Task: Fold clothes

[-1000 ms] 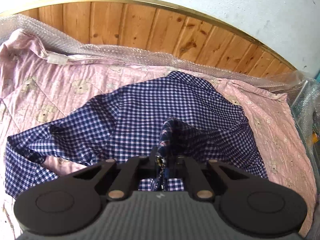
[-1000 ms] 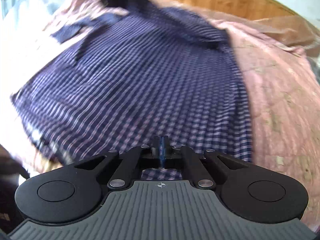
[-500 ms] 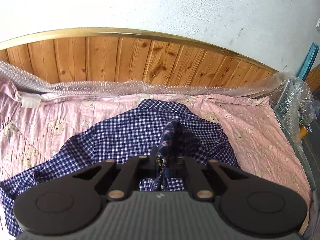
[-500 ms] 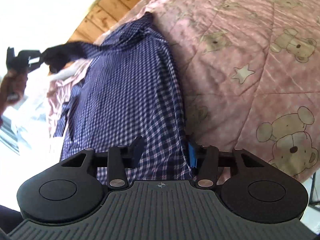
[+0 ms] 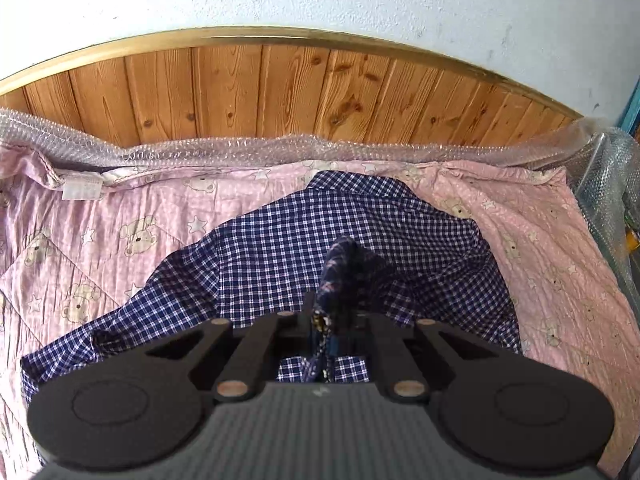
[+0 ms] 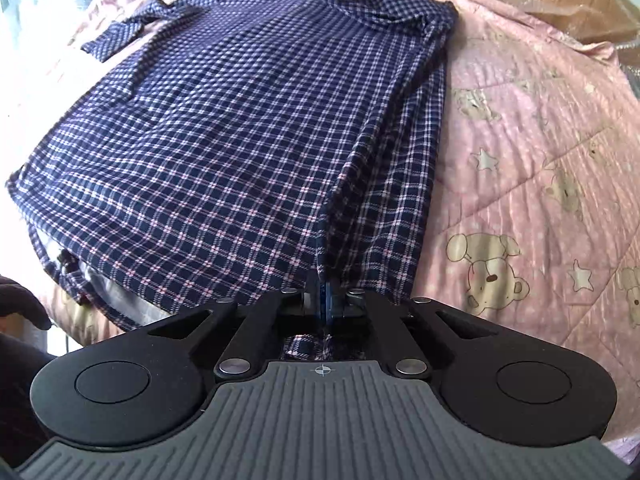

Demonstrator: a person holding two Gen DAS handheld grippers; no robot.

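A: Navy check cotton is what we have in both grips. The shirt (image 6: pixel 224 128) lies spread on the pink quilt (image 6: pixel 540 168) of the bed, filling the centre and upper left of the right wrist view, its collar end toward the top of the frame near the wooden headboard (image 5: pixel 280 92).

B: And our grippers?

A: Our right gripper (image 6: pixel 325 300) is pressed together on a pinch of the shirt's near edge, at lower centre of its view; a raised crease runs from the pinch up toward the collar. Our left gripper (image 5: pixel 326 320) is also closed on cloth, with a bunched peak of the same shirt (image 5: pixel 304 240) standing up just above it in the centre of the left wrist view.

B: Which way does the garment lie from us?

A: Its long axis runs away from both grippers, from the near edge toward the headboard. In the right view most of the body spreads to the left of the pinch, with only a narrow strip to the right beside the bare quilt. One sleeve (image 6: pixel 116 32) trails at upper left.

B: So the next fold?

A: We judge it turns on that axis: the held edge would travel along or across it. Which gripper is nearer the collar we cannot tell.
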